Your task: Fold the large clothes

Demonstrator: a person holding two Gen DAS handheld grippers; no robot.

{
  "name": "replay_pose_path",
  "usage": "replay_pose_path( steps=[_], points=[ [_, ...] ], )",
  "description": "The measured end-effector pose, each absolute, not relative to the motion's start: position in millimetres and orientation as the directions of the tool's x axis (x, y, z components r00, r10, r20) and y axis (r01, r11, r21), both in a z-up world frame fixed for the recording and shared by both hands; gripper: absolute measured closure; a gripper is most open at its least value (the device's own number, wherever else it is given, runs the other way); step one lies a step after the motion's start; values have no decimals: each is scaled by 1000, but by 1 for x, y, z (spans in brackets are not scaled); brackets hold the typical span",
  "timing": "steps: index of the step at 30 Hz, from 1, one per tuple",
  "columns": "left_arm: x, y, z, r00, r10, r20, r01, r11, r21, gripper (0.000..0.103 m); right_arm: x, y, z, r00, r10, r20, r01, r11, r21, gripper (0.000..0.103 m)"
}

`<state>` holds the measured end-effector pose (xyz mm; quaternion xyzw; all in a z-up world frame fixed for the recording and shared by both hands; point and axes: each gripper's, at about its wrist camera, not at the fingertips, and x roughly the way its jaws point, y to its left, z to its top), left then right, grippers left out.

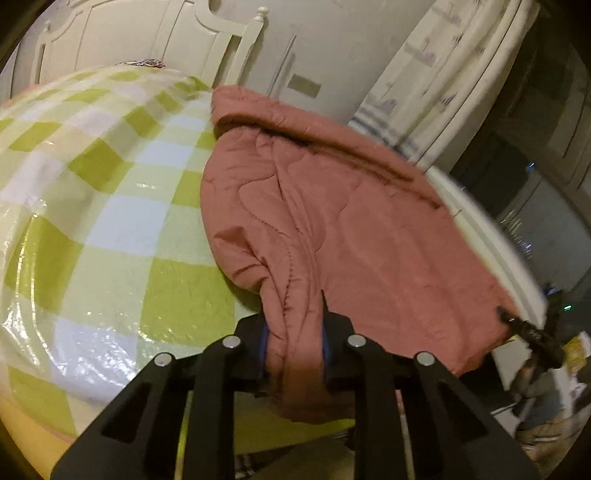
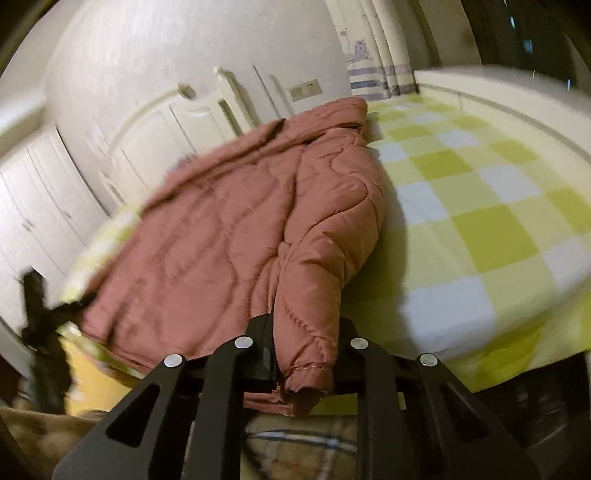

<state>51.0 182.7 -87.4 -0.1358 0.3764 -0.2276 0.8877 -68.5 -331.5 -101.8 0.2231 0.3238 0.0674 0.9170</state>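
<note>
A large dusty-pink quilted jacket (image 1: 332,221) lies flat on the bed, hood toward the headboard. My left gripper (image 1: 295,343) is shut on the cuff end of one sleeve near the bed's front edge. In the right wrist view the jacket (image 2: 229,229) lies the same way, and my right gripper (image 2: 306,350) is shut on the cuff of the other sleeve (image 2: 314,295). The other gripper shows as a dark blurred shape at the jacket's hem in each view, at the right in the left wrist view (image 1: 532,332) and at the left in the right wrist view (image 2: 37,306).
The bed has a green, white and cream checked cover (image 1: 110,206) (image 2: 480,206). A cream headboard (image 1: 207,33) and wall stand behind. A patterned curtain (image 1: 436,74) hangs beside the bed. White cupboards (image 2: 33,206) line one side.
</note>
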Motion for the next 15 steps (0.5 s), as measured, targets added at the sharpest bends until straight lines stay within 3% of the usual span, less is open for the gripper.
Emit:
replay_pose_path(
  steps=[4, 5, 11, 13, 15],
  points=[
    [9, 212, -42, 622, -636, -457, 394, 759, -519, 84, -104, -340, -65, 807, 418, -416, -145, 825, 547, 85],
    [-1, 220, -31, 626, -657, -421, 419, 738, -529, 84, -127, -340, -45, 820, 465, -333, -238, 807, 540, 85],
    [-67, 273, 36, 633, -765, -115, 578, 567, -587, 83, -201, -332, 46, 858, 505, -91, -434, 808, 398, 85],
    [-71, 280, 51, 635, -770, -56, 598, 536, -595, 81, -205, -329, 70, 869, 494, -37, -448, 816, 364, 85],
    [-59, 280, 64, 671, -737, -75, 572, 579, -581, 77, -190, -325, 89, 879, 477, -27, -438, 827, 353, 85]
  ],
)
